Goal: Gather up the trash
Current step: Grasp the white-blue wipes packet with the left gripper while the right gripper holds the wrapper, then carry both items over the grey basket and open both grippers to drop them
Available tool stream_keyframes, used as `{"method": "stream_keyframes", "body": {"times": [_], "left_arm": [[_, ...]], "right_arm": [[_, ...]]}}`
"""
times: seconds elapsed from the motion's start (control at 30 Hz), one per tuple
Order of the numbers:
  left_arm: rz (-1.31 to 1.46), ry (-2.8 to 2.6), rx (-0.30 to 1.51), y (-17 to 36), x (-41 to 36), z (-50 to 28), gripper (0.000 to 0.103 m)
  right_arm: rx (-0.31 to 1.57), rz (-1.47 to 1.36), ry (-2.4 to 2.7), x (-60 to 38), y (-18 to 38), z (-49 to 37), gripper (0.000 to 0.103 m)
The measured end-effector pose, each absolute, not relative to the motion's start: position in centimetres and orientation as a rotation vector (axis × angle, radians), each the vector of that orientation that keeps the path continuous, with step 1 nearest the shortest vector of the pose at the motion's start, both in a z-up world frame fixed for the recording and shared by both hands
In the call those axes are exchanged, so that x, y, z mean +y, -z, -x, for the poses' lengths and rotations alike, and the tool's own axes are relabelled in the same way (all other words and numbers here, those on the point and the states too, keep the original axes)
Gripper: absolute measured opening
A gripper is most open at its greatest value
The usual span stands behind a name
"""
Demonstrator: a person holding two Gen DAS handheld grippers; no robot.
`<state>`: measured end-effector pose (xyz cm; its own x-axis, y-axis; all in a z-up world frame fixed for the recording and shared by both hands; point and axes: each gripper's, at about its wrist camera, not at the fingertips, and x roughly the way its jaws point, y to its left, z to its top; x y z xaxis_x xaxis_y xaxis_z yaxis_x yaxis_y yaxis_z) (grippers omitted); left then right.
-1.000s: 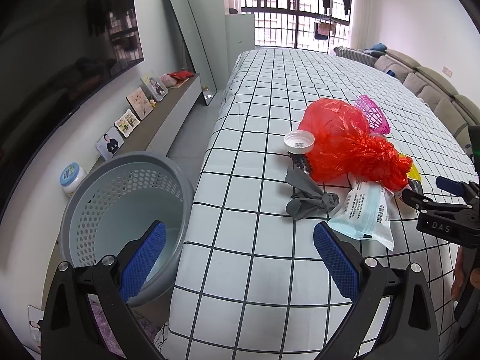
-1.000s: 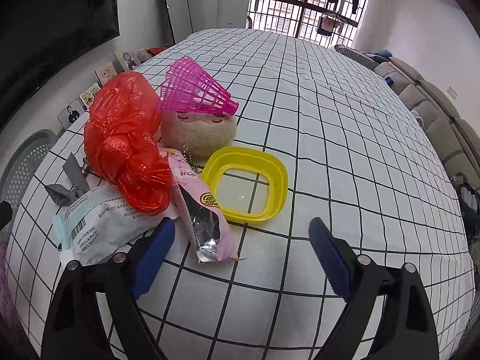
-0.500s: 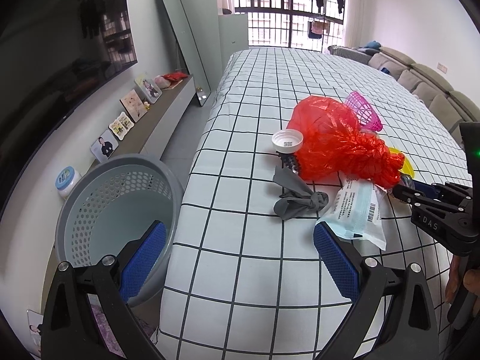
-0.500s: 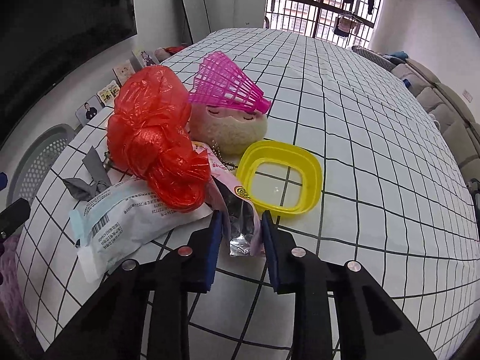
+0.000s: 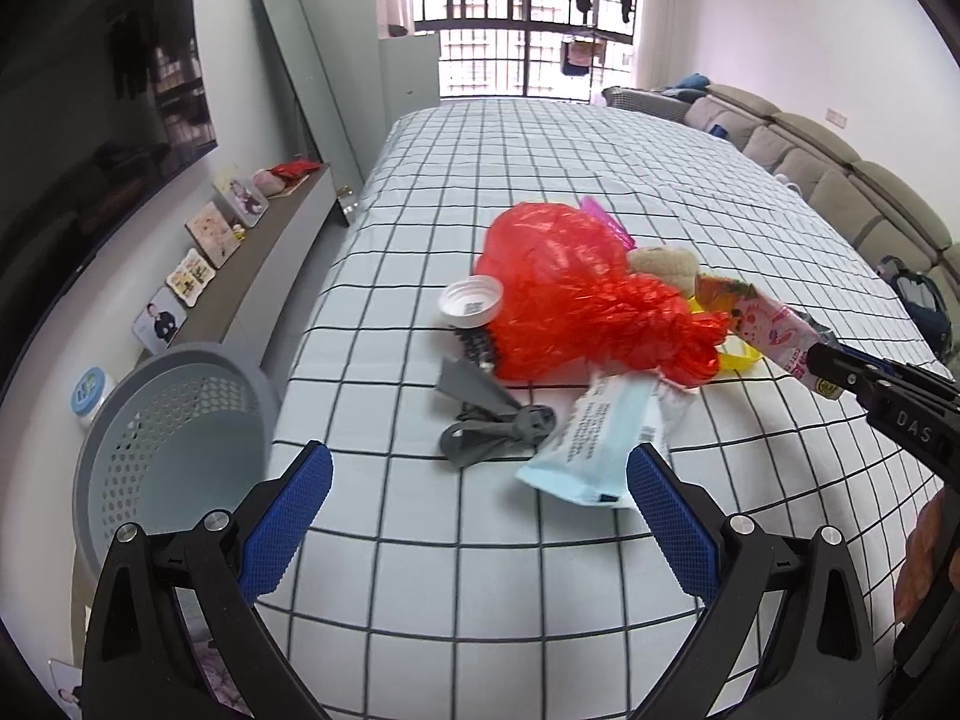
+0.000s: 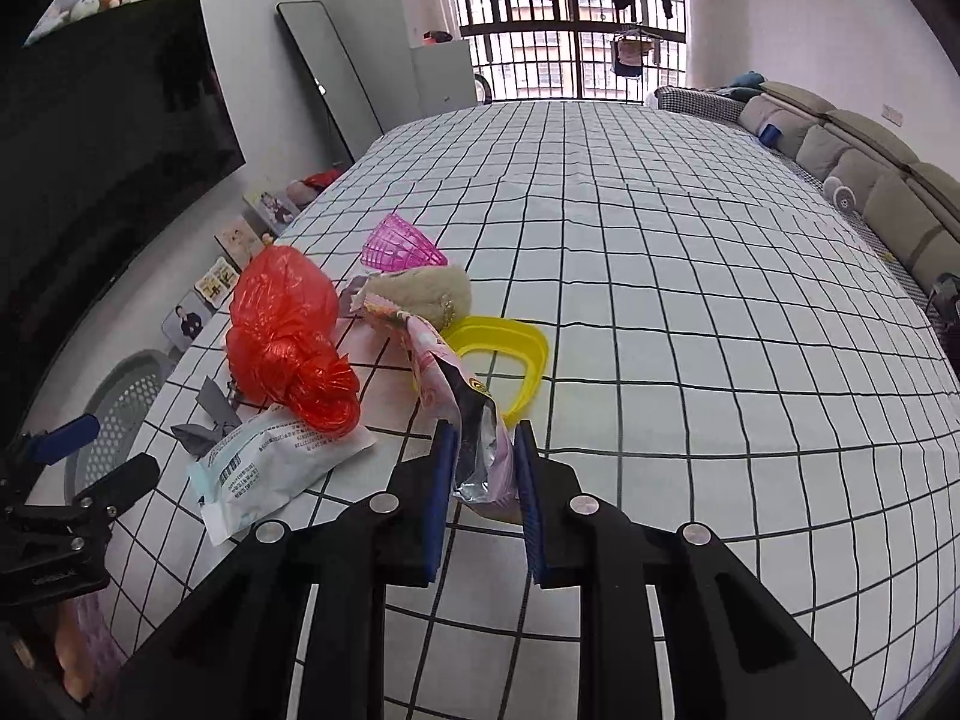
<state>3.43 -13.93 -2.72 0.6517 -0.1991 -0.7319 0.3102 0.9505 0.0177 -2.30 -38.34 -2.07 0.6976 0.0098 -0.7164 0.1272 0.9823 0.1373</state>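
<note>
Pink wrapper (image 6: pixel 447 378) clamped in right claw (image 6: pixel 480 468)

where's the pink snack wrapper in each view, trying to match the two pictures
Left wrist view: the pink foil snack wrapper is at the right edge, lifted off the bed, pinched by the right gripper.
Right wrist view: the wrapper is at centre, rising from between the shut jaws of the right gripper.
Shared landmark: the crumpled red plastic bag, just beside the wrapper in both.

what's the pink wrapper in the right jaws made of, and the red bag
Pink wrapper: looks like foil-lined plastic film, with a printed outside and a shiny silver inside at its torn end. Red bag: thin glossy plastic, translucent and finely crinkled.
</note>
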Motion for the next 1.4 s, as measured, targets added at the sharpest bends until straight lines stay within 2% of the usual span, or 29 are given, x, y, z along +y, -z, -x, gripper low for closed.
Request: {"method": "stream_keyframes", "body": {"times": [0.77, 0.83, 0.87, 0.93, 1.0, 1.07, 1.4], "left_arm": [[-0.223, 0.374, 0.909, 7.3, -20.4, -7.0, 0.096], [-0.228, 0.38, 0.898, 7.2, -20.5, -6.8, 0.089], [-0.232, 0.387, 0.899, 7.3, -20.5, -6.7, 0.08], [-0.244, 0.392, 0.892, 7.2, -20.7, -6.4, 0.071], [-0.25, 0.403, 0.886, 7.0, -20.7, -5.9, 0.058], [-0.249, 0.418, 0.88, 6.8, -20.8, -5.4, 0.053], [-0.19, 0.429, 0.832, 4.2, -18.0, -2.9, 0.05]], "right_arm": [[0.777, -0.286, 0.058, -40.8, 2.9, 4.4, 0.02], [0.78, -0.287, 0.057, -40.8, 3.0, 4.4, 0.02], [0.781, -0.287, 0.057, -40.8, 3.1, 4.4, 0.02], [0.782, -0.286, 0.058, -40.6, 3.1, 4.4, 0.02], [0.781, -0.286, 0.06, -40.6, 3.2, 4.4, 0.02], [0.783, -0.288, 0.061, -40.5, 3.2, 4.5, 0.02], [0.784, -0.301, 0.064, -39.3, 2.7, 5.8, 0.02]]}}
